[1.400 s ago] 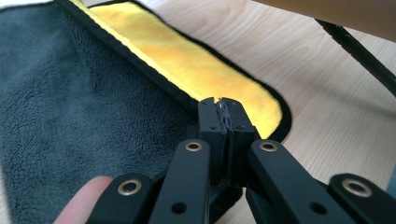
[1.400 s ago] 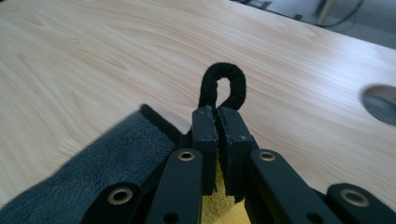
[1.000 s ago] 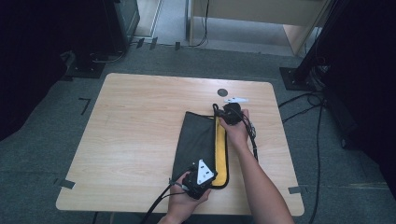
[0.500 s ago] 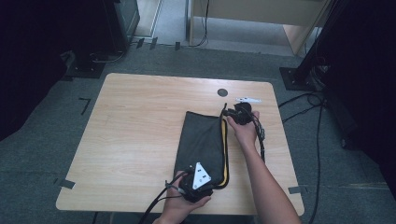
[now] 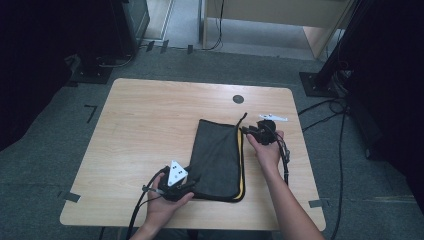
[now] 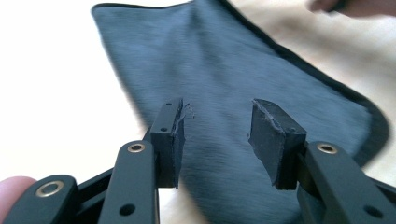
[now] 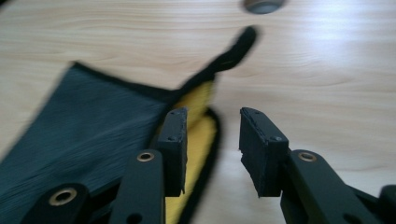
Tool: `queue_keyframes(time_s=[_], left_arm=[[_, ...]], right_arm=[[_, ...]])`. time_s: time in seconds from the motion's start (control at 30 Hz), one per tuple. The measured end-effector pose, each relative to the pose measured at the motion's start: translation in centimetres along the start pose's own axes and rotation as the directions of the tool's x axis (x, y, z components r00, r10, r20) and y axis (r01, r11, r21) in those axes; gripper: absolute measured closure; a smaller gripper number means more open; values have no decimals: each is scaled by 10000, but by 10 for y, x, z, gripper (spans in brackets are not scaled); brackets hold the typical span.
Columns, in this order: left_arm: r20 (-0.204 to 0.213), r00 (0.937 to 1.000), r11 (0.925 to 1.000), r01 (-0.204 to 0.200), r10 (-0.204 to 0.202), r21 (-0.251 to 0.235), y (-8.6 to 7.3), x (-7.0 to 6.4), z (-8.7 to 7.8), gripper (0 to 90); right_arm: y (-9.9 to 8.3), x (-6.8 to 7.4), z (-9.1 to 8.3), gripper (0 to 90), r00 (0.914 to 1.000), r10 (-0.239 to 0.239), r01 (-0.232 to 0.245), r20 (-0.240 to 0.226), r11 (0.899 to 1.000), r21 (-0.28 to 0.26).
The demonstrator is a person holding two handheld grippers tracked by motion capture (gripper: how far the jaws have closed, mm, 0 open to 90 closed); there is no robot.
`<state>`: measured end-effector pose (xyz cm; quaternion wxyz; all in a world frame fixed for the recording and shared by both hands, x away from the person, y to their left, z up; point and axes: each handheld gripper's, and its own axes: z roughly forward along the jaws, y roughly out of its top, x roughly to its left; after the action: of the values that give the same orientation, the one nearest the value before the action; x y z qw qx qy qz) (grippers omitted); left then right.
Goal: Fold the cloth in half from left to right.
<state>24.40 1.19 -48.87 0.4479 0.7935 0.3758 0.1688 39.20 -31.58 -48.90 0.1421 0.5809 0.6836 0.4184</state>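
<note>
Since half a second ago: left gripper shifted left along the near edge of the pouch; right gripper drawn back off its far right corner.

Item: flat dark grey fabric pouch with black piping and yellow lining, lying right of centre on the light wooden table; black strap end trailing toward the round table grommet.

Left gripper: jaws parted, nothing between them, over the pouch's near left corner.

Right gripper: jaws parted, empty, just beside the open yellow edge.
</note>
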Motion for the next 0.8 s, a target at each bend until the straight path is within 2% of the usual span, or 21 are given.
queue_keyframes(time_s=[0.03, 0.13, 0.2, 0.3, 0.33, 0.43, 0.47, 0.57, 0.7, 0.8], left_arm=[[-69, 9999, 9999, 120, -120, -23, 0, 5, 1, 547], [-215, 9990, 9992, 403, -403, -8, -1, 15, 8, 547], [-259, 9983, 9986, 527, -525, 63, -1, 22, 14, 548], [-348, 9968, 9973, 730, -726, 102, 0, 31, 23, 550], [-362, 9961, 9967, 805, -801, 103, 1, 34, 25, 550], [-423, 9944, 9952, 972, -969, 61, 6, 44, 29, 550], [-444, 9926, 9936, 1133, -1132, 2, 8, 48, 32, 549], [-637, 9913, 9934, 1149, -1151, -69, 15, 56, 39, 548], [-909, 9886, 9927, 1198, -1203, -108, 28, 67, 56, 554], [-1124, 9854, 9918, 1270, -1280, -158, 37, 74, 70, 558]], right_arm=[[-3, 5, -1, 606, 9995, -33, 34, -316, 10000, 34], [-8, 17, 0, 573, 9963, -201, 225, -834, 9994, 280], [-11, 22, 4, 591, 9944, -219, 281, -1036, 9979, 592], [-17, 24, 8, 756, 9964, -569, 628, -629, 9933, 972], [-19, 23, 7, 798, 9975, -460, 511, -535, 9938, 989], [-28, 13, 2, 841, 9989, 211, -167, -416, 9946, 1020], [-33, 10, 1, 844, 9990, 306, -270, -324, 9940, 1059], [-41, 5, -3, 826, 9987, 377, -347, -339, 9958, 844], [-38, 7, -7, 716, 9998, 124, -133, 130, 9972, 740], [-32, 5, -8, 684, 9995, 316, -319, 62, 9981, 530]])
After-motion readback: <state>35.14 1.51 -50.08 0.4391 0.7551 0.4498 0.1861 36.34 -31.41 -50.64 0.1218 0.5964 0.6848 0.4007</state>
